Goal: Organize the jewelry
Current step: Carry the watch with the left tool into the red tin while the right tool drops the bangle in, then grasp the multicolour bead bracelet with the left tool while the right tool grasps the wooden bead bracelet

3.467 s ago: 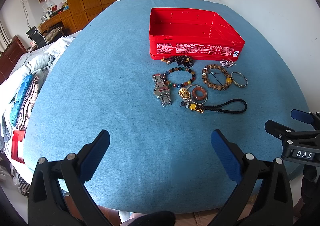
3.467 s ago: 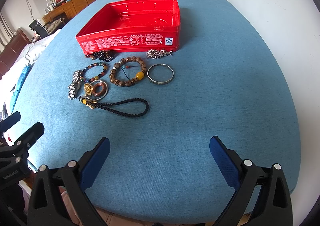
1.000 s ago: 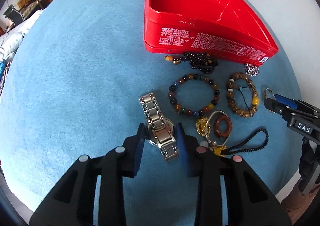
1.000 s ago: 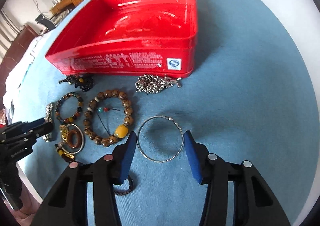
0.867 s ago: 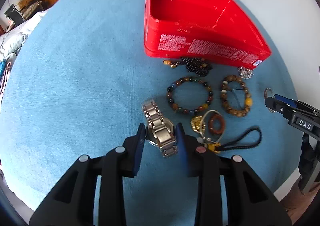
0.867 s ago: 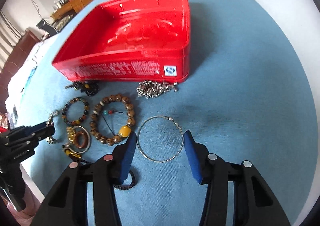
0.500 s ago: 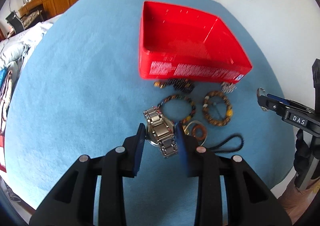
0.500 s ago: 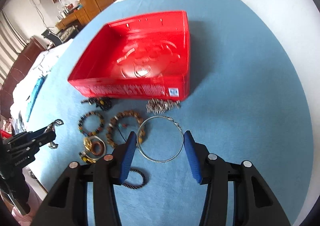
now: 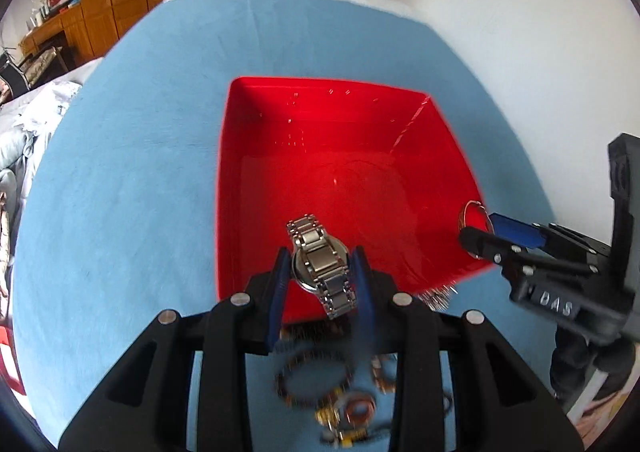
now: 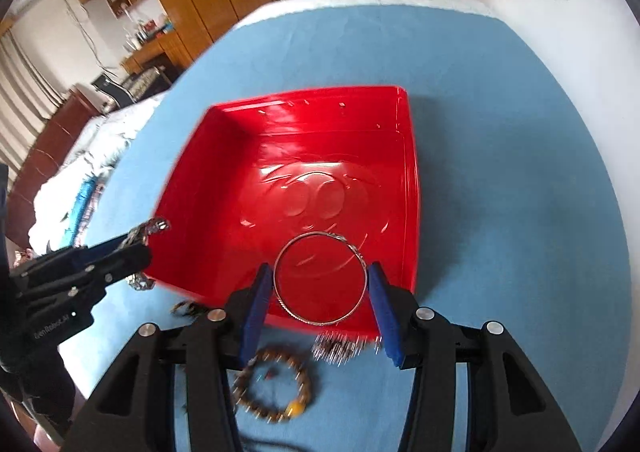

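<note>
Left gripper [image 9: 320,284]: fingers squeeze the watch [image 9: 322,272] over the red tin [image 9: 348,180].
Right gripper [image 10: 318,294]: fingers hold the silver bangle [image 10: 320,278].
Tin: looks empty.
Left to do: bead bracelets [image 10: 272,388] wait on the blue bed [image 10: 520,212].

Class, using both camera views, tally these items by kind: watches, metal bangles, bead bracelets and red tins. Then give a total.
Watches: 1, the watch
Metal bangles: 1, the metal bangle
Bead bracelets: 3, the multicoloured bracelet, the wooden bracelet and the dark bead bunch
Red tins: 1, the red tin
Total: 6
</note>
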A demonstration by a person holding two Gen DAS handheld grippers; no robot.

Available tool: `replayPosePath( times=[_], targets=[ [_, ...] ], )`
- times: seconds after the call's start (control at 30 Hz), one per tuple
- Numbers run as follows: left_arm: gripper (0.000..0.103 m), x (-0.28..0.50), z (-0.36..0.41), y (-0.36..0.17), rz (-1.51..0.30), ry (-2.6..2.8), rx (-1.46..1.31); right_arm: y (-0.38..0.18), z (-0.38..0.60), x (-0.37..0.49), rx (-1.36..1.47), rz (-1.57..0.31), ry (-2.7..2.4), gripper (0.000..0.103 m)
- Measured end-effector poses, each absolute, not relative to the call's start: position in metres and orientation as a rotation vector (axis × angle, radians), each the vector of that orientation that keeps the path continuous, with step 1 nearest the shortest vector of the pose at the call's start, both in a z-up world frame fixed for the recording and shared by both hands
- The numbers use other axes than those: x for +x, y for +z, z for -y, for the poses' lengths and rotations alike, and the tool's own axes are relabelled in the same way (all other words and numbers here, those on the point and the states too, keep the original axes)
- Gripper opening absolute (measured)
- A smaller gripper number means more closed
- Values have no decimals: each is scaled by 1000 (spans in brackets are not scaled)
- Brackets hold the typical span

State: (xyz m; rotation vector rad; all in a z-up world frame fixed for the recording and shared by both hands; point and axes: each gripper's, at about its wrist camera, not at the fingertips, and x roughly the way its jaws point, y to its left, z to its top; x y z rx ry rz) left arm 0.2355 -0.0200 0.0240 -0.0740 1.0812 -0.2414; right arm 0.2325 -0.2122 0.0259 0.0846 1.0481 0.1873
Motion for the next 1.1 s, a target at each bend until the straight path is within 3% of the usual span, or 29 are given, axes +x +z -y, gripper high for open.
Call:
replayPosePath(
  times=[0.33, 0.43, 0.9, 1.1],
  targets=[
    [30, 281, 33, -18, -1177, -225, -27, -15, 194, 275, -16, -1109, 172, 50],
    [31, 284, 29, -20, -1176, -225, -35, -15, 194, 274, -27, -1096, 167, 57],
    [32, 210, -10, 26, -1043, -220, -62, 27, 215, 221, 68, -982, 220, 57],
    [41, 172, -27, 19, -1045, -141, -52, 25, 222, 186, 82, -985, 215, 57]
  ],
)
